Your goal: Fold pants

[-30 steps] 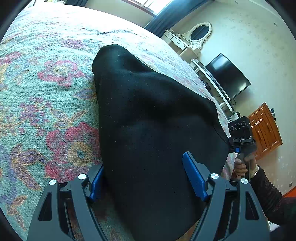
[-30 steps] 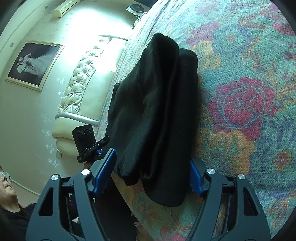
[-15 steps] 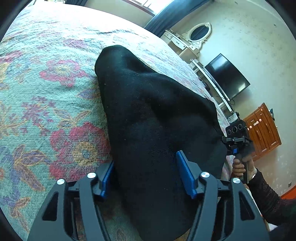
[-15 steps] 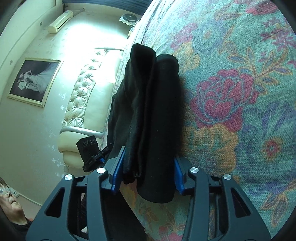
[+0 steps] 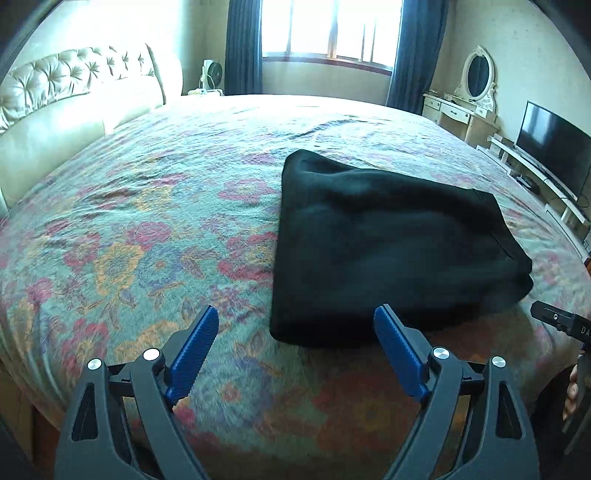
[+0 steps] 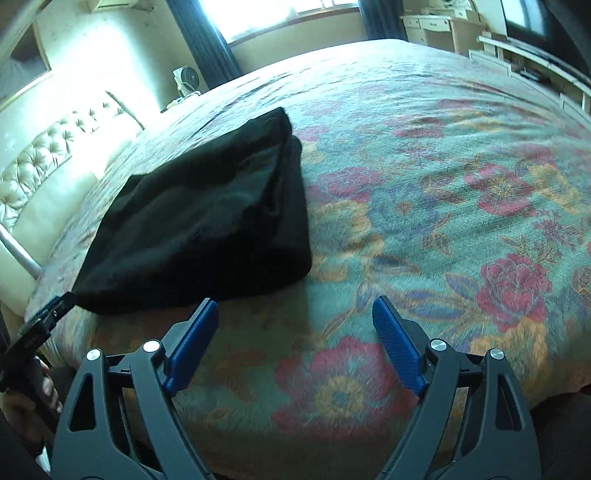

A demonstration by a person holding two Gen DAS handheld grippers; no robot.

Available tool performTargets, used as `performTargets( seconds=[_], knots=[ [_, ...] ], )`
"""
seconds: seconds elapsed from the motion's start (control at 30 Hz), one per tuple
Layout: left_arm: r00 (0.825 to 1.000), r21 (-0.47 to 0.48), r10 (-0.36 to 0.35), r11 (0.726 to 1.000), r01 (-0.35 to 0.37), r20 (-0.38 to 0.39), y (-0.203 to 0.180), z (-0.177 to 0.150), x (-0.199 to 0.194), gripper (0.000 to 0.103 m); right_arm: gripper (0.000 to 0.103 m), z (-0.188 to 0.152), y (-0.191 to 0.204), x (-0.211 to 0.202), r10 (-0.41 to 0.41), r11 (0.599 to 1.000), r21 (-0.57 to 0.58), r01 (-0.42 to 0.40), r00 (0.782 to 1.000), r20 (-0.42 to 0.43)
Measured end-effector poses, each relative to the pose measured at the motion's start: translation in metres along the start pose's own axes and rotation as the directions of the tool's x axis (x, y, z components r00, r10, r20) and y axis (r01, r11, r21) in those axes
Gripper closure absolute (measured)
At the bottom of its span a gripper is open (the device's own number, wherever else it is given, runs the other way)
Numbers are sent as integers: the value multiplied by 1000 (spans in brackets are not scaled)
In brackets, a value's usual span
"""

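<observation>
- Change since a second ago: both my grippers had the black cloth between their blue pads; now both are clear of it, and each view looks across the bed rather than down onto the fabric.
- Left gripper (image 5: 295, 330): jaws apart and opening, nothing between them but bedspread. Its right fingertip (image 5: 384, 317) sits at the near edge of the pants in the left view; I cannot tell whether it touches.
- Right gripper (image 6: 293, 310): jaws apart and opening, nothing between them. Its left fingertip (image 6: 208, 308) is just beside the near edge of the pants.
- Pants (image 5: 388, 251): black, folded into a compact, roughly rectangular bundle, lying flat on the bedspread near the bed's near edge. In the right view they (image 6: 207, 229) lie to the left of the gripper.
- Bedspread (image 5: 147, 229): green with red, yellow and blue flowers, covering the whole bed.
- Headboard (image 5: 74, 85): cream, tufted, at the left.
- Window (image 5: 328, 29): bright, with dark blue curtains, on the far wall.
- Dressing table (image 5: 461, 107) with oval mirror, and television (image 5: 554, 147), at the right.
- Person's hand (image 5: 572, 391): partly seen at the right edge of the left view, on a dark handle.
</observation>
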State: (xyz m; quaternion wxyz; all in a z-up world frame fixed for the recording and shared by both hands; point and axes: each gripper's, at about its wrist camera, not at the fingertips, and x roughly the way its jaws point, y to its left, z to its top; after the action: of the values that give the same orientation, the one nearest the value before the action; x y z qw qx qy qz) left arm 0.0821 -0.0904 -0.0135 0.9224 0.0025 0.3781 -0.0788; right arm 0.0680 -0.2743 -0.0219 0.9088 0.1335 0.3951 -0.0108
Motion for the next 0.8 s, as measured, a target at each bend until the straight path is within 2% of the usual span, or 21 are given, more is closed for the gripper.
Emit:
performTargets(
  seconds=[0.03,0.1,0.17,0.2,0.27,0.4,0.6,0.8],
  knots=[
    [1000,27,4,1000,-4,-10,-9,-4,-3,18,18,-2,3,-2,-10,1000,-21,10,1000,8],
    [998,67,56,996,-53,-37,-24,-8,-4,18,15,-4,12,-7,-16,999,-46,17,1000,20],
    [992,97,111,990,-105,-52,-35,-11,-6,18,13,-5,16,-13,-21,999,-38,22,999,40],
    [992,101,115,989,-110,-51,-39,-14,-7,18,13,-6,19,-17,-10,999,-34,12,999,49],
    [993,97,112,989,-109,-32,-44,-17,-13,18,13,-10,25,-22,-1,999,-47,4,998,65],
    [993,88,106,991,-102,-45,-51,-19,-19,18,13,-15,37,-29,7,998,-68,-2,997,75],
    [994,42,109,993,-108,-21,-44,-18,-28,18,13,-16,44,-34,8,997,-78,-1,996,94],
    [998,-19,69,997,-69,-7,-32,-11,-35,18,13,-14,45,-37,2,998,-66,5,995,104]
  ],
)
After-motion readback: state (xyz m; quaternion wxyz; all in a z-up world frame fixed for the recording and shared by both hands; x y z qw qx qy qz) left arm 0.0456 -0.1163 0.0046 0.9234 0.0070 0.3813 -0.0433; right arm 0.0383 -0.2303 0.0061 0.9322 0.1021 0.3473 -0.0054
